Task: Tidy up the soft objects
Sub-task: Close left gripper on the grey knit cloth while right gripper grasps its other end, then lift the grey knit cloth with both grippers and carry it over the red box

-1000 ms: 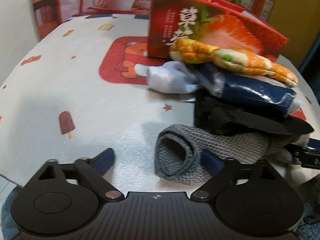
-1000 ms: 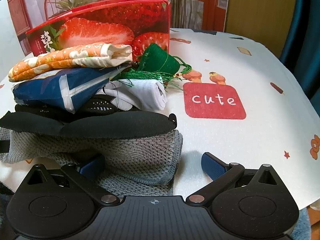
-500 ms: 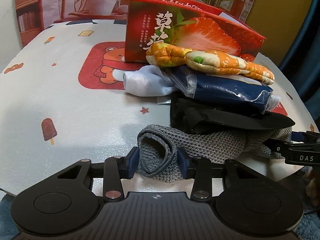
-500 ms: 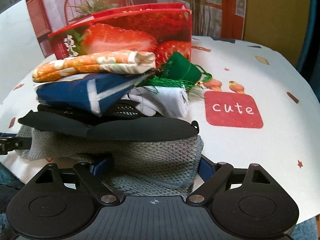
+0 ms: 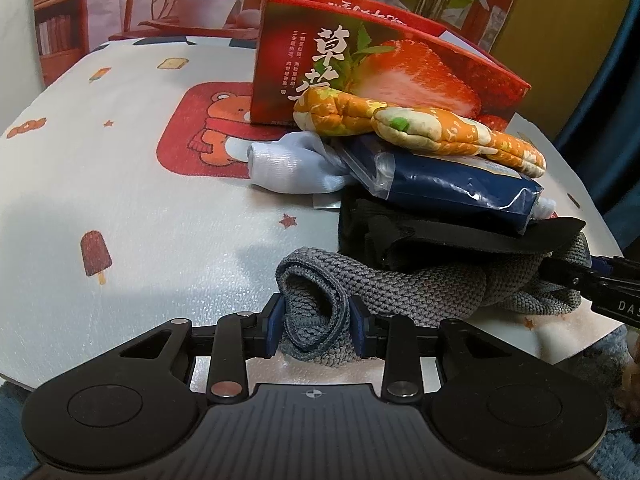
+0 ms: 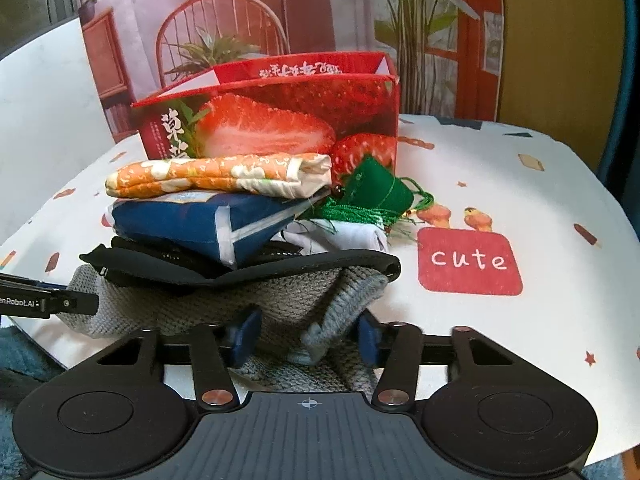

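Observation:
A grey knitted cloth (image 5: 400, 292) lies at the bottom of a stack near the table's front edge. My left gripper (image 5: 316, 330) is shut on its left end. My right gripper (image 6: 306, 338) is shut on its right end (image 6: 340, 312). On the cloth lie a black pad (image 6: 280, 264), a dark blue packet (image 5: 456, 184) and an orange patterned cloth (image 5: 420, 132). The same orange cloth (image 6: 216, 174) tops the stack in the right wrist view. The other gripper's finger shows at each view's edge.
A red strawberry box (image 5: 360, 68) stands open behind the stack. A white cloth (image 5: 288, 168) and a green tasselled pouch (image 6: 376, 192) lie beside the stack. The table has a white printed cover (image 5: 140, 208), and its front edge is just under both grippers.
Both grippers were open a second ago and have closed on the two ends of the grey knitted cloth. The right end of the cloth is now bunched and lifted a little.

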